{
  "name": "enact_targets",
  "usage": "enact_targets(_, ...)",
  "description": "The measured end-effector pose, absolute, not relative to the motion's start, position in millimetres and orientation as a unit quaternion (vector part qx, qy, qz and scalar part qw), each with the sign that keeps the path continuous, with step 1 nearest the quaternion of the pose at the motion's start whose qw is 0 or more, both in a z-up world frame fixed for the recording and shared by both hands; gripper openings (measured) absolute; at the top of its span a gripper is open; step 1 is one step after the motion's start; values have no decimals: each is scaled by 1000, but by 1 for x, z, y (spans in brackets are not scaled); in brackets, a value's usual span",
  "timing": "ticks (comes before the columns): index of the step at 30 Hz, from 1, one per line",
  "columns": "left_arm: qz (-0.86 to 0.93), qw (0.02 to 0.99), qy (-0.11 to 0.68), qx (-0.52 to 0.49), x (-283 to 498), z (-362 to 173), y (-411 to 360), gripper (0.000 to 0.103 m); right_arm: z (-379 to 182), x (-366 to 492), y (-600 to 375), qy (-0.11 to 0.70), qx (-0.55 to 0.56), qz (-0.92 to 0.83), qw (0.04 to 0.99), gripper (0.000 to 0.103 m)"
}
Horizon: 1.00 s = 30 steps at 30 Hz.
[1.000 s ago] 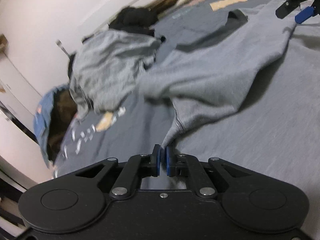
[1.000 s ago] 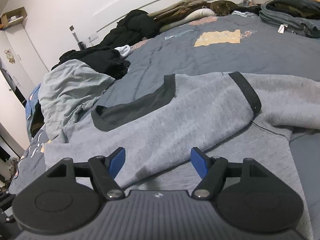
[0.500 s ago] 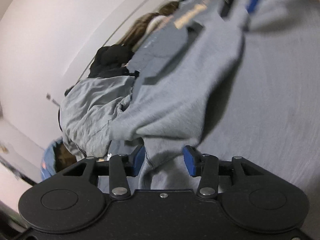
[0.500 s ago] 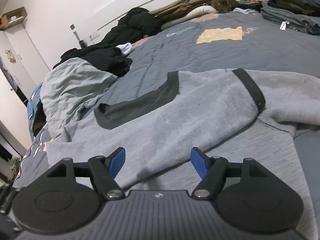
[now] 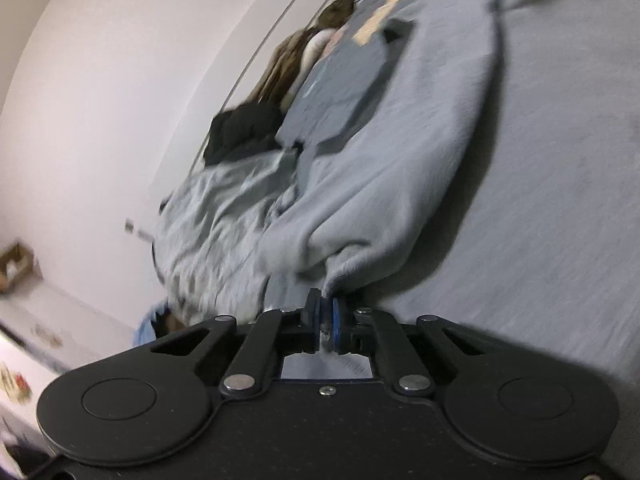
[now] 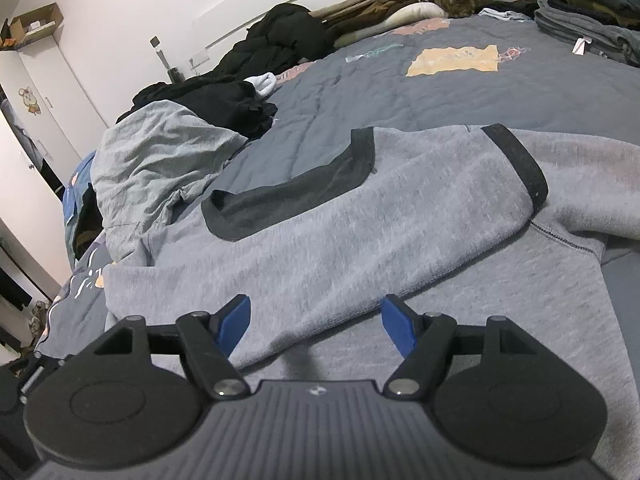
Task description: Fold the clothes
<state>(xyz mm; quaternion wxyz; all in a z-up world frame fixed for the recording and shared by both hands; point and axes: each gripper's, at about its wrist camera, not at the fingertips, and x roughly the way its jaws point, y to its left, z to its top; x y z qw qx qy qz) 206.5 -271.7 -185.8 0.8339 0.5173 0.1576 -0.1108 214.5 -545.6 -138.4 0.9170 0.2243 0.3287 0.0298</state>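
Observation:
A light grey sweatshirt (image 6: 380, 232) lies spread on the bed, one sleeve with a dark cuff (image 6: 516, 160) folded across its body and a dark hem band (image 6: 296, 196) turned up. In the left wrist view, which is tilted and blurred, the sweatshirt (image 5: 400, 168) bunches toward my left gripper (image 5: 326, 312), which is shut on a pinch of its edge. My right gripper (image 6: 316, 324) hovers low over the sweatshirt's near part, open, with nothing between its blue fingers (image 6: 234, 320).
A crumpled grey garment (image 6: 160, 152) and a pile of black clothes (image 6: 240, 92) lie at the bed's left side. A folded stack (image 6: 588, 28) sits at the back right. The grey-blue bedspread (image 6: 400, 92) stretches beyond. A white cupboard (image 6: 40, 92) stands at the left.
The left gripper let go of the sweatshirt's edge half a second ago and has shut on it again, and its view has tilted. The right gripper stays open and has barely moved.

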Motion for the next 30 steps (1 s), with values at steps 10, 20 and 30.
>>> enact_targets(10,-120,833,217,494,198,-170,-242,22,-142,216,-549,333,227,24,915,72)
enact_targets(20,-137,832,152,517,197,-184,-274,41,-117,220,-519,330,185,65,924,72)
enact_targets(30,-131,823,143,533,203,-194,-280,36,-73,276,-439,332,86,163,925,76)
